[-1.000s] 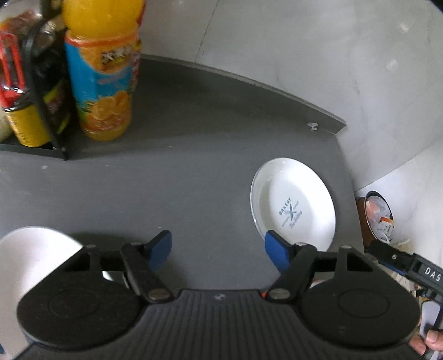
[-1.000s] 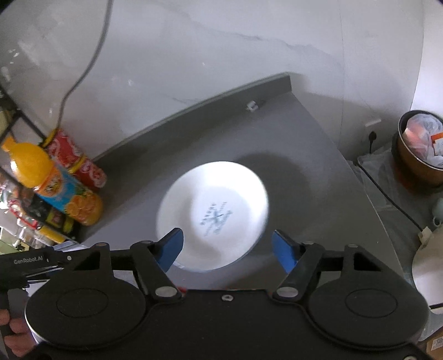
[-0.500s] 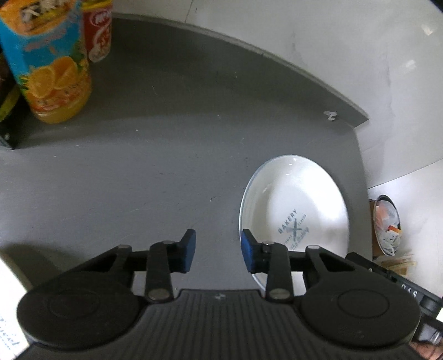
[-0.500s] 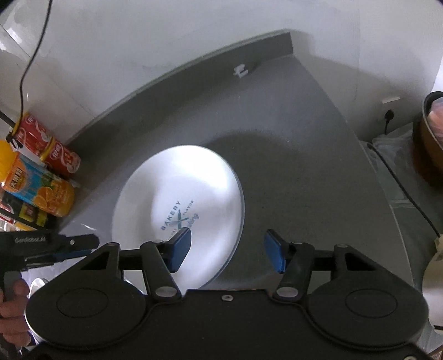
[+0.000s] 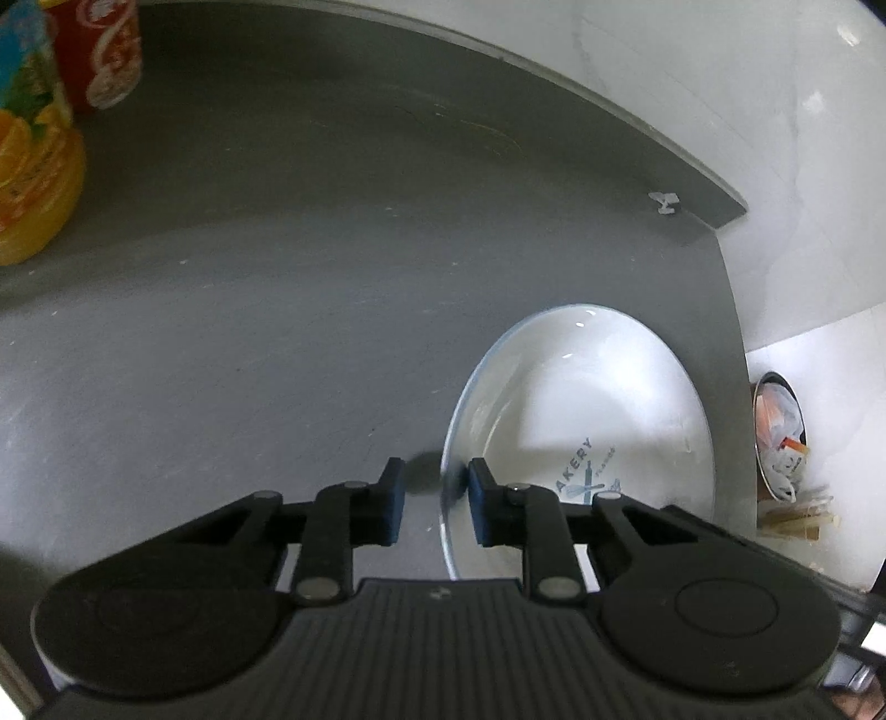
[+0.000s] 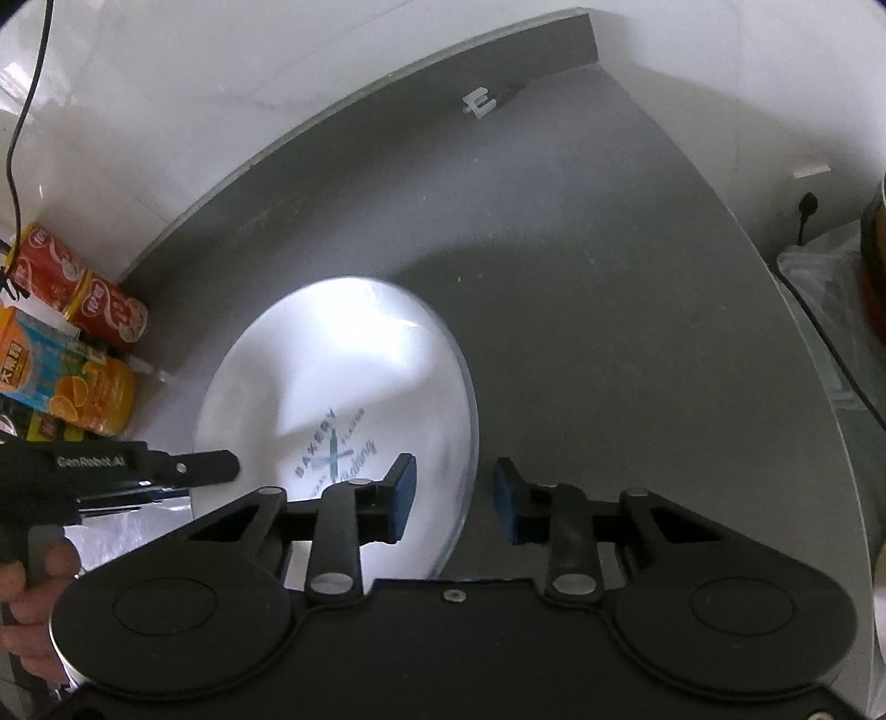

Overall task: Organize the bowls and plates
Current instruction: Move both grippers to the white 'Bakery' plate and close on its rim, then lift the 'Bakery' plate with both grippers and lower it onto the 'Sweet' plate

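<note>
A white plate (image 5: pixel 598 399) with a blue "BAKERY" print lies on the dark grey counter (image 5: pixel 277 277). My left gripper (image 5: pixel 436 507) is open but narrow, and the plate's left rim stands between its blue pads (image 5: pixel 394 507) without being clamped. In the right wrist view the same plate (image 6: pixel 332 376) has its right rim between the pads of my right gripper (image 6: pixel 454 495), also open with a gap on both sides. The left gripper's body (image 6: pixel 166 468) reaches in at the plate's far side, held by a hand (image 6: pixel 27 581).
An orange juice bottle (image 5: pixel 33 183) and red cans (image 5: pixel 108 50) stand at the counter's left back. A small white clip (image 5: pixel 664 202) lies by the back wall. Beyond the counter's right edge stands a bin with rubbish (image 5: pixel 781 437). A black cable (image 6: pixel 830 360) runs there.
Both grippers have dropped closer to the plate and narrowed their jaws, so each now straddles an opposite rim. The plate has not moved.
</note>
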The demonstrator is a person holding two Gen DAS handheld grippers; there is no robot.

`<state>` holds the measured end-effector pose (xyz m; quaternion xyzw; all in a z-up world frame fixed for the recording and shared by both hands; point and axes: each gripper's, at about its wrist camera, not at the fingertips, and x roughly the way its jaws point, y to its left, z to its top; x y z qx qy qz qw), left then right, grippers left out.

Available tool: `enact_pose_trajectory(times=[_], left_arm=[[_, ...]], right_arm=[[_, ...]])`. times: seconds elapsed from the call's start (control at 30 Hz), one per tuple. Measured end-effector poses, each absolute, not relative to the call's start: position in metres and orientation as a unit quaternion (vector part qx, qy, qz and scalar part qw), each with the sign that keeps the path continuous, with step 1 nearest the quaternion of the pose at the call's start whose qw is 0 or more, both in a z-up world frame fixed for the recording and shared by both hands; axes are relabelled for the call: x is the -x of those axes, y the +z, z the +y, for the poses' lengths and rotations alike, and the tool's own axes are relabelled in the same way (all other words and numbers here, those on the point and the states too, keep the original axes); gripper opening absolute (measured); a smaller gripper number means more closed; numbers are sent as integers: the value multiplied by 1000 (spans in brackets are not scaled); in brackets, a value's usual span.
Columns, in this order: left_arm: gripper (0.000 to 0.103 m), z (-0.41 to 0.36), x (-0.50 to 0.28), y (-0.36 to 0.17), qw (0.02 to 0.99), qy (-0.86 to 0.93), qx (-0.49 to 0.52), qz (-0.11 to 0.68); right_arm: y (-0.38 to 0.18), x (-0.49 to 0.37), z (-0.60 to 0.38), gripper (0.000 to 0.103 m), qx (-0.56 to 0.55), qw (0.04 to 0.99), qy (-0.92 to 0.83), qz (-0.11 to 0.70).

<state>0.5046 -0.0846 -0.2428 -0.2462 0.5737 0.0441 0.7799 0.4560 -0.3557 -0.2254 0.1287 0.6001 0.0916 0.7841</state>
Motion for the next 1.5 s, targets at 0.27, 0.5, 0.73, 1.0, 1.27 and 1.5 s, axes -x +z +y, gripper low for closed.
enact_pose_trajectory(times=[0.27,0.5,0.73,1.0,1.27,1.5], left_arm=[[12,-86,-505,-245,779,31,256,572],[11,-88,-495,-241,777,26,259,574],[10,-87,-486,-214,794,10,259,550],[10,-79,-473,-179,813,-4,264,518],[10,-64,-448,-150,826,-12,265,497],[10,-48,-413,-127,835,-28,259,485]], right_arm=[[-227,-457,-351,15,-102,790,99,596],[-217,-442,-348,14,-93,798,95,588],[-186,-427,-344,13,-95,817,99,560],[-148,-418,-331,12,-90,843,102,520],[-114,-398,-307,12,-86,853,105,504],[-92,-365,-286,12,-88,859,104,494]])
